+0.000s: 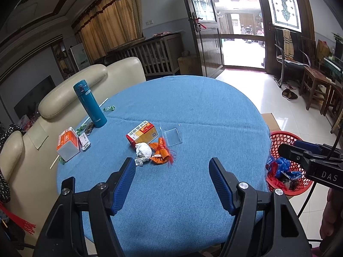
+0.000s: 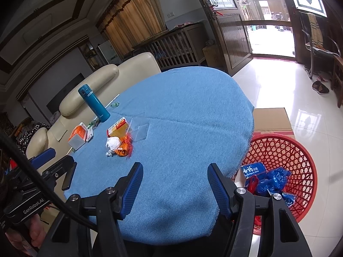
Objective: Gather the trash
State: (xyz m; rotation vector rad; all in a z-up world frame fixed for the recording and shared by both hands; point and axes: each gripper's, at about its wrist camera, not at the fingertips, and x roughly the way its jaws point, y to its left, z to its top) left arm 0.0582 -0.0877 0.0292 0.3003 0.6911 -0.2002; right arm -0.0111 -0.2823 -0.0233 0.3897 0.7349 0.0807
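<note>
Between picks: both claws wide open and holding nothing, trash waiting mid-table, basket partly filled.

Left gripper (image 1: 172, 171) and right gripper (image 2: 174, 176) hover low-centre of frame over the round blue-clothed table (image 1: 193, 107). Next pick is probably the crumpled white paper wad (image 1: 143, 151), touching the orange cloth pouch with red tassel (image 1: 159, 153), just below the red-and-yellow cardboard box (image 1: 142, 132); needs a reach forward and squeeze. Only the right view shows the red plastic mesh basket (image 2: 300, 150), lower right, fully, with blue wrappers inside.

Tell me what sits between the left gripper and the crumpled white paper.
Only bare blue tablecloth lies between the left gripper and the crumpled white paper, per the left wrist view.
</note>
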